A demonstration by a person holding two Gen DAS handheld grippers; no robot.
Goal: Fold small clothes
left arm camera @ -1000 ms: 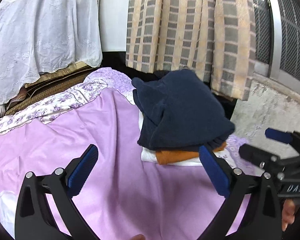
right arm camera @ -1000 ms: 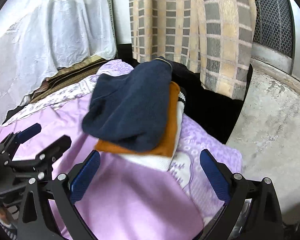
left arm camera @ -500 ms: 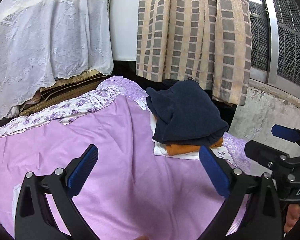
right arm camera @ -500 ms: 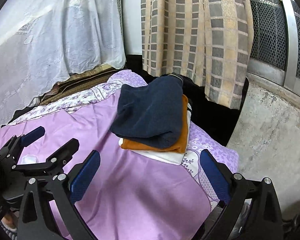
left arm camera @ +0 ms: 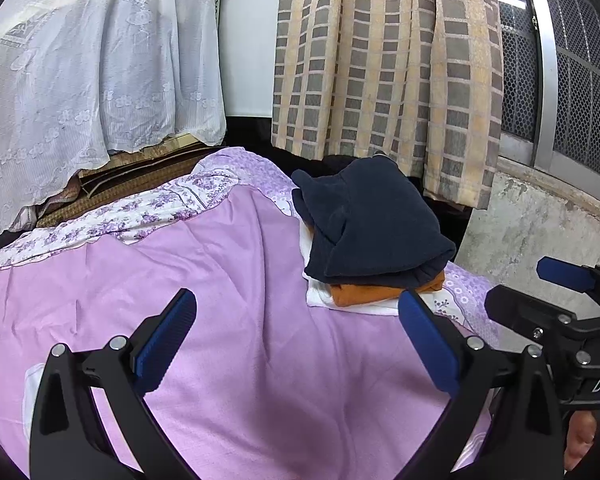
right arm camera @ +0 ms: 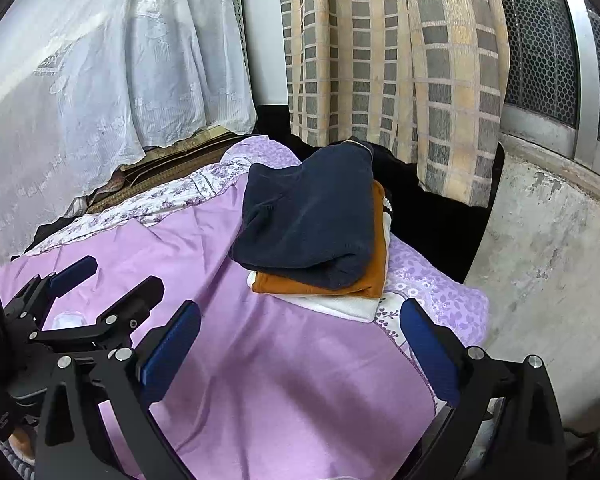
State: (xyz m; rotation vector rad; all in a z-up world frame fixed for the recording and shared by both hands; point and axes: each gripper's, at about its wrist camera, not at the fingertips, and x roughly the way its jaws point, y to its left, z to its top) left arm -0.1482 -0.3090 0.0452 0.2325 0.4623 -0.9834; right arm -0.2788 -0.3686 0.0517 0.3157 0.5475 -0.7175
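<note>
We hold both the left gripper (left arm camera: 298,338) and right gripper (right arm camera: 300,346) spread apart and empty; folded clothes stack (right arm camera: 312,232) sits center frame on the purple sheet (right arm camera: 292,380).

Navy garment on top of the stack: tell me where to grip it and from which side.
Grip the navy garment at its rounded folded edge nearest the camera, coming from the front with the right gripper, one finger above and one slid between it and the orange garment. That thick edge overhangs slightly; the far end tapers toward the curtain.
</note>
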